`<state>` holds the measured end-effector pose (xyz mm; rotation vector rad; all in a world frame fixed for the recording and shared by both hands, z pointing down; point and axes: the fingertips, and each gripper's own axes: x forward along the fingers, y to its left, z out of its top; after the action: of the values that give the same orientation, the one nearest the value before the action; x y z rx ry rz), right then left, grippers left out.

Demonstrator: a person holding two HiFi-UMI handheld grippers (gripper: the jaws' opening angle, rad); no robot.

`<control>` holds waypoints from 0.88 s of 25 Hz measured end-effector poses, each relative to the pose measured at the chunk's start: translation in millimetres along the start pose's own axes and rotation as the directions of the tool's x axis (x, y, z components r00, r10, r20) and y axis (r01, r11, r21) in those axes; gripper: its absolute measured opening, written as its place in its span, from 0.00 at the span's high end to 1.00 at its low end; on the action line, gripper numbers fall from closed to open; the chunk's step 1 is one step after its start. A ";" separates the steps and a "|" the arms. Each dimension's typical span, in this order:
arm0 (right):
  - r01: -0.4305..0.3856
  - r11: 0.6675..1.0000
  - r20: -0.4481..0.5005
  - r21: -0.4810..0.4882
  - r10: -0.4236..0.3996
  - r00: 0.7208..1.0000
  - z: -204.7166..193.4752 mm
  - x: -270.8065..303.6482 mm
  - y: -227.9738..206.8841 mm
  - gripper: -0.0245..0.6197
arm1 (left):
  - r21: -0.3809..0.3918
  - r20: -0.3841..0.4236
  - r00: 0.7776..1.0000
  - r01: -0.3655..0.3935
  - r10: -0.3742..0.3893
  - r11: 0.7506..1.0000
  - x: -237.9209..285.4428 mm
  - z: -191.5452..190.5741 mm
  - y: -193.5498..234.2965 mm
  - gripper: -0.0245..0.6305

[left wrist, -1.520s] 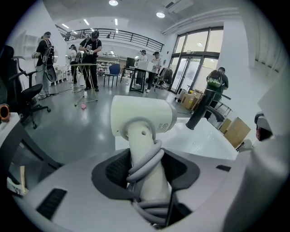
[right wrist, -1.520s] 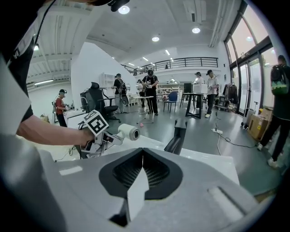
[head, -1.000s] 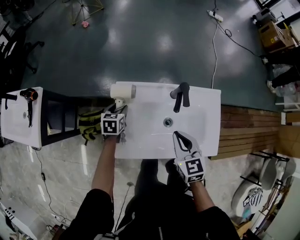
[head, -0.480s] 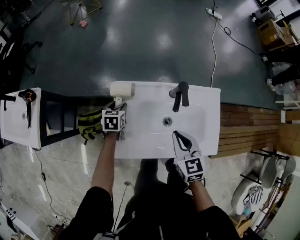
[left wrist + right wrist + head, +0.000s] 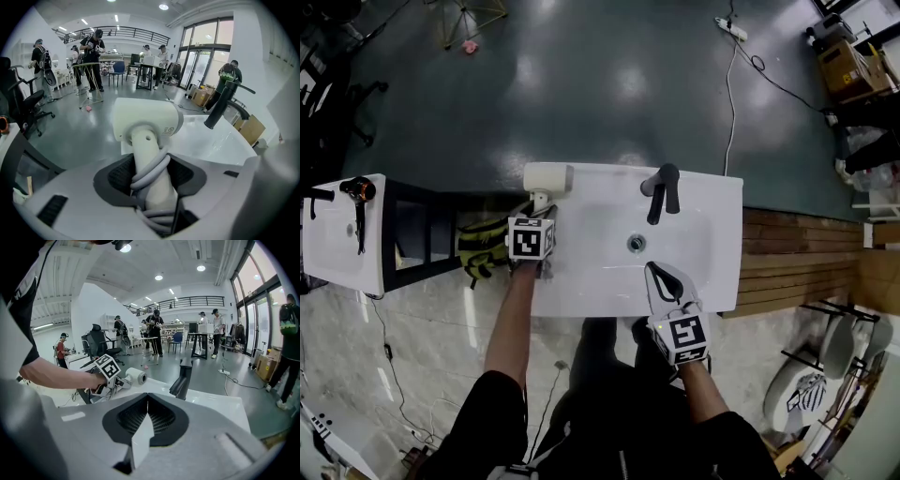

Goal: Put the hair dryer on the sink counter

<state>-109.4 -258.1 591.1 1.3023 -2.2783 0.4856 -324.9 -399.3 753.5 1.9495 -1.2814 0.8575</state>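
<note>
White plastic fills my left claw's view: the hair dryer (image 5: 147,122), its handle standing between the dark ribbed pads with a grey cord (image 5: 154,166) coiled round it. My left gripper (image 5: 151,180) is clamped on that handle, jaws wide because the handle is thick. From the head view the left gripper (image 5: 539,214) sits at the left edge of the white sink counter (image 5: 703,272), and the hair dryer (image 5: 546,178) has its barrel over the counter's back left corner, nozzle turned toward the black faucet (image 5: 661,187) – whether the barrel rests on the surface or hangs just above it, I cannot tell. The basin's drain (image 5: 636,244) lies between my two claws. My right gripper (image 5: 661,279) hovers over the counter's front edge, well apart from the dryer; in its own view the right gripper (image 5: 146,420) has its jaws pressed together on nothing, with the faucet (image 5: 182,378) just beyond. A dark hair dryer (image 5: 358,192) lies on a separate white top far to my left.
</note>
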 end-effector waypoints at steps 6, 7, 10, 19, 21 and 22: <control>0.002 1.000 0.005 0.007 -0.002 1.000 0.3 -2.3 0.0 0.95 | -0.003 0.009 1.000 0.015 -0.015 1.000 -0.3 2.1 -1.3 0.67; 0.002 1.000 0.007 0.011 -0.002 1.000 0.6 -2.6 0.3 0.95 | -0.005 0.012 1.000 0.019 -0.018 1.000 -0.3 2.6 -1.2 0.67; 0.003 1.000 0.010 0.015 -0.003 1.000 -0.3 -4.4 0.8 0.95 | -0.019 0.023 1.000 0.021 -0.021 1.000 -1.6 2.7 0.3 0.65; 0.003 1.000 0.015 0.018 -0.004 1.000 -2.8 -9.9 3.1 0.95 | -0.012 0.031 0.999 0.019 -0.019 1.000 -8.3 1.5 0.5 0.63; 0.001 1.000 0.017 0.017 -0.002 1.000 -2.9 -11.3 4.7 0.95 | -0.009 0.032 0.999 0.015 -0.015 1.000 -11.0 0.6 0.2 0.63; 0.001 1.000 0.017 0.014 -0.001 1.000 -3.3 -12.0 5.2 0.95 | -0.007 0.033 0.999 0.012 -0.012 1.000 -12.6 0.3 0.0 0.63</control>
<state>-107.9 -245.4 586.7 1.3190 -2.2922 0.4935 -328.7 -393.0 743.3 1.9711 -1.2885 0.8170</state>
